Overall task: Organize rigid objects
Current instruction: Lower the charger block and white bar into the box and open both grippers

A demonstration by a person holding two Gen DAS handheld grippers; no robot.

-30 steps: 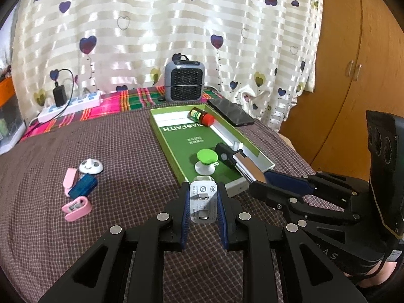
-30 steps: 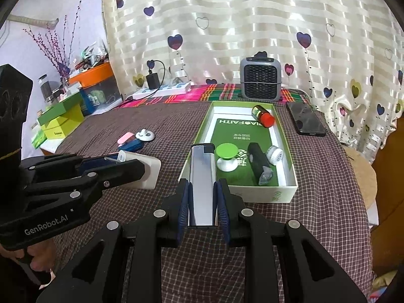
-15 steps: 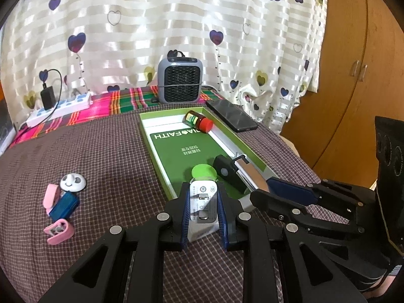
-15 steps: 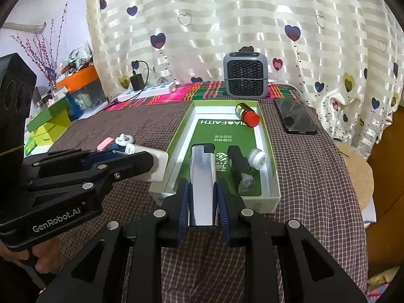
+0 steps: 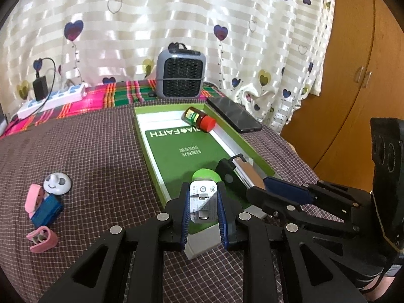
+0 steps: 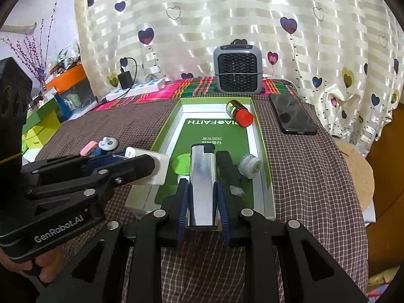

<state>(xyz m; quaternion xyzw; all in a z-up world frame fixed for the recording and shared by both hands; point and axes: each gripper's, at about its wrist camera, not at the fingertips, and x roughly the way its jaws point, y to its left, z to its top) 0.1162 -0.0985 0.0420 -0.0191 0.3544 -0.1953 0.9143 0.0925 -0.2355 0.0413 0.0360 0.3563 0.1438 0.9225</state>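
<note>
You had a table under brown checked cloth with the green box lying open on it. Left of the box lay small pink, blue and white pieces; right of it a phone; behind it a grey heater and power strip.

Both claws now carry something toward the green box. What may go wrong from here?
The left claw holds a white charger and the right claw a silver lighter, close together over the near end of the green box; they might collide. That end already holds a green-topped piece, so a drop may land on it.
</note>
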